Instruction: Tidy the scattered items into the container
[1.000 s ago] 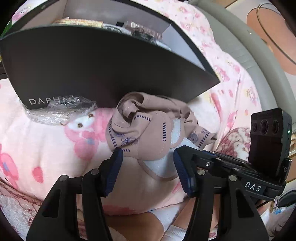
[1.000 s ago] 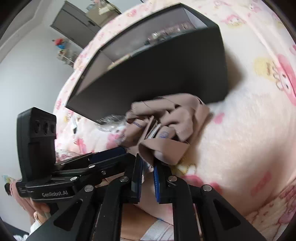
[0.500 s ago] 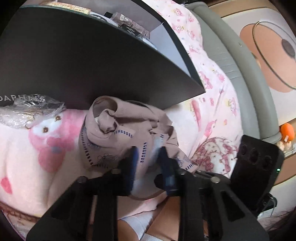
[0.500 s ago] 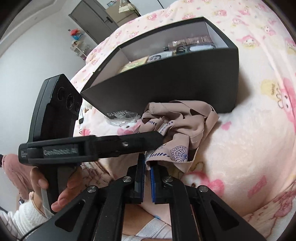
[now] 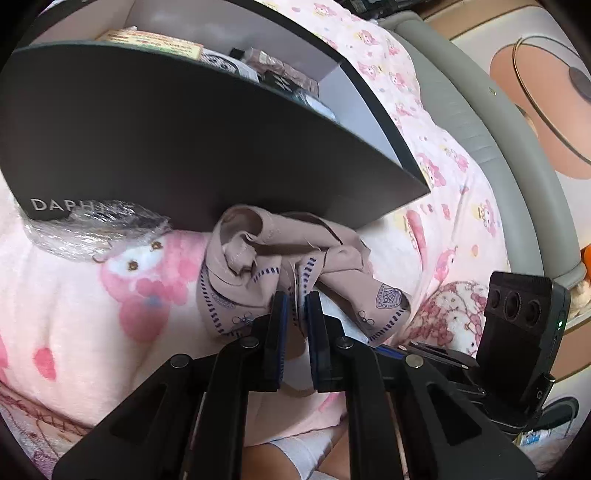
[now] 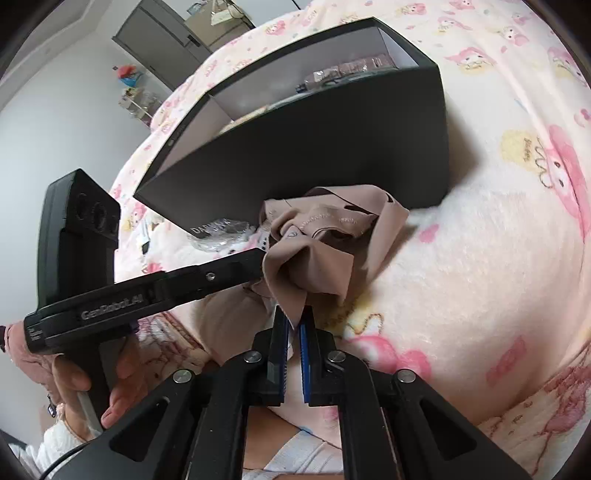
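Left wrist view: black box (image 5: pixel 155 133) reads "DAPH…" at 9 o'clock — left tool (image 5: pixel 295 299) closing on beige garment (image 5: pixel 258 258); right tool (image 6: pixel 293 314) clamps it too, "GenRobot.AI" legible.

You see a pink cartoon blanket (image 5: pixel 74 302) on the bed, a grey padded headboard (image 5: pixel 480 122) at its edge, and a grey cabinet (image 6: pixel 177 33) far behind.
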{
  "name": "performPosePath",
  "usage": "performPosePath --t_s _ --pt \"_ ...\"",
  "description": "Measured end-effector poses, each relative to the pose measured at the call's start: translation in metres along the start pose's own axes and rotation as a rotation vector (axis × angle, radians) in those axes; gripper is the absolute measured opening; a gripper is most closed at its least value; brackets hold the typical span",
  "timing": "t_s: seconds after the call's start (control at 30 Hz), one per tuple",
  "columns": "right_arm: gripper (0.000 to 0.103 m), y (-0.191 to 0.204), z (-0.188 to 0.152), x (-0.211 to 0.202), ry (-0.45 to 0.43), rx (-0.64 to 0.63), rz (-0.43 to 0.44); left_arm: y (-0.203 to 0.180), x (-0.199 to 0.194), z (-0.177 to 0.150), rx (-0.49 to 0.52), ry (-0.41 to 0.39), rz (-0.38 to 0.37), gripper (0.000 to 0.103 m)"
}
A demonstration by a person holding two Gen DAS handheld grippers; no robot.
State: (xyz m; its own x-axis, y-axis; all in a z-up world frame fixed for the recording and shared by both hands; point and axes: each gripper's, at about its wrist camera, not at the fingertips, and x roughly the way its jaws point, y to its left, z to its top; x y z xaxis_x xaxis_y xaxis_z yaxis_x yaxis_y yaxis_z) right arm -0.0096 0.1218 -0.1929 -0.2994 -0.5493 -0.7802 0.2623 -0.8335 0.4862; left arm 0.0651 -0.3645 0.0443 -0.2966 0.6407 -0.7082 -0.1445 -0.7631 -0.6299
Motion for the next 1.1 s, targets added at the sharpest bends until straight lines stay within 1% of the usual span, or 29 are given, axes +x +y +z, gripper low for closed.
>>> performPosePath --t_s 0.07,0.1,0.13,0.17,0.2,0.23,0.27,0.33,0.37,0.47,0.5,0.57,0.6,0.7,0.83,0.93,0.97,1.03,1.07,1.1 --pt "0.005 -0.002 0.001 0.001 0.001 0.01 0.009 -0.003 0.009 -0.002 0.02 0.033 0.035 0.017" --pt "0.005 -0.003 0.002 0.001 -0.003 0.019 0.01 -0.004 0.011 -0.003 0.03 0.041 0.055 0.023" --pt "0.005 -0.004 0.004 0.002 -0.001 0.028 0.009 -0.006 0.014 -0.003 0.042 0.048 0.074 0.025" --pt "0.005 -0.006 0.009 0.005 0.01 0.044 0.013 -0.008 0.016 -0.004 0.058 0.055 0.094 0.025" --pt "0.006 -0.007 0.012 0.007 0.022 0.057 0.027 -0.009 0.017 -0.004 0.066 0.052 0.109 0.023" --pt "0.006 -0.009 0.015 0.009 0.03 0.07 0.037 -0.01 0.016 -0.004 0.07 0.048 0.11 0.011" --pt "0.006 -0.011 0.018 0.011 0.033 0.08 0.031 -0.011 0.015 -0.004 0.076 0.046 0.095 0.008" --pt "0.006 -0.011 0.021 0.016 0.031 0.087 0.027 -0.012 0.01 -0.006 0.092 0.022 0.118 0.005" --pt "0.006 -0.01 0.021 0.017 0.03 0.086 0.031 -0.011 0.008 -0.006 0.089 0.013 0.119 0.005" --pt "0.006 -0.008 0.022 0.02 0.019 0.088 0.061 -0.001 0.007 -0.004 0.034 0.012 0.081 0.005" --pt "0.006 -0.012 0.02 0.02 0.018 0.099 0.073 0.001 0.008 -0.004 0.022 0.015 0.085 0.005" --pt "0.006 -0.016 0.019 0.025 0.03 0.111 0.081 -0.001 0.009 -0.005 0.032 0.013 0.124 0.005" --pt "0.006 -0.017 0.018 0.028 0.04 0.109 0.071 -0.003 0.01 -0.005 0.047 0.009 0.147 0.005" --pt "0.006 -0.015 0.014 0.029 0.039 0.093 0.038 -0.006 0.012 -0.006 0.071 0.013 0.177 0.005" --pt "0.006 -0.013 0.013 0.032 0.042 0.07 -0.001 -0.006 0.015 -0.008 0.059 0.012 0.188 0.005" --pt "0.006 -0.013 0.013 0.031 0.041 0.062 -0.009 -0.004 0.015 -0.009 0.055 0.007 0.194 0.005" --pt "0.006 -0.015 0.018 0.032 0.043 0.061 -0.007 -0.004 0.014 -0.01 0.054 0.004 0.201 0.005" --pt "0.006 -0.015 0.02 0.034 0.043 0.066 -0.013 -0.002 0.011 -0.009 0.051 -0.019 0.245 0.003" --pt "0.006 -0.015 0.018 0.032 0.041 0.07 -0.027 -0.001 0.008 -0.008 0.056 -0.045 0.309 0.003" --pt "0.001 -0.017 0.017 0.031 0.038 0.067 -0.066 0.006 0.008 -0.007 0.029 -0.037 0.295 0.003"
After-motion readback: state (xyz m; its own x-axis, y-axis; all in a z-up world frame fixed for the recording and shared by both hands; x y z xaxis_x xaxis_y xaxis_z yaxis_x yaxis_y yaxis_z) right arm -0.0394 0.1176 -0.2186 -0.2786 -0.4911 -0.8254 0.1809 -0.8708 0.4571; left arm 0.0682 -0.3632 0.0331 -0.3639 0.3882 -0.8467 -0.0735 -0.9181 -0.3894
